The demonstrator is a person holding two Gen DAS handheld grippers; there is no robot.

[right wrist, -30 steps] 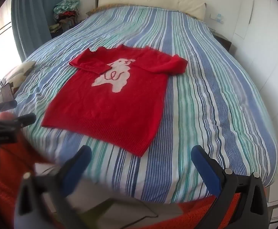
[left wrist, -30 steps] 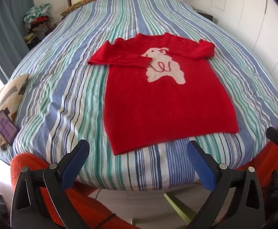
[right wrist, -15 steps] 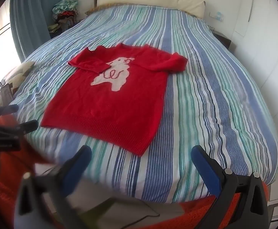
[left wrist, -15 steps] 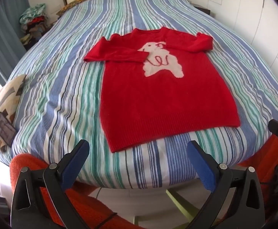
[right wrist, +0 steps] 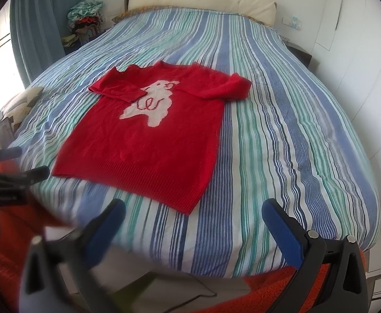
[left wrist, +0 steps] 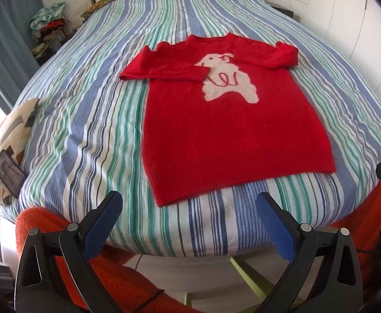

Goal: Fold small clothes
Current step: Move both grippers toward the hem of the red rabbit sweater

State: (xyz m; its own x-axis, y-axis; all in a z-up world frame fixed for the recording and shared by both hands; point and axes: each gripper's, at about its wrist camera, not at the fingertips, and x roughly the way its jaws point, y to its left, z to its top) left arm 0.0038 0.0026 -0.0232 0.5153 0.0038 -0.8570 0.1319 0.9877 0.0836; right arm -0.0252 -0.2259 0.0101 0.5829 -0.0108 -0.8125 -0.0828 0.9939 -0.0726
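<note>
Red sweater (left wrist: pixel 224 130) lies flat on the striped bedspread (left wrist: pixel 91 120), hem toward the foot edge, both sleeves folded in across the chest (white animal motif partly covered by the left one). Left gripper (left wrist: pixel 189 208) hovers just off the foot of the bed, fingers spread wide, holding nothing. Right gripper (right wrist: pixel 193 215) same: spread wide, empty, near the hem's right corner. Patterned cushion (left wrist: pixel 10 140) at the bed's left edge.

— How are my grippers?
— My left gripper (left wrist: pixel 189 208) has its jaws wide apart and holds nothing. My right gripper (right wrist: pixel 194 216) is the same, empty, and its left finger (right wrist: pixel 104 224) looks blurred.
</note>
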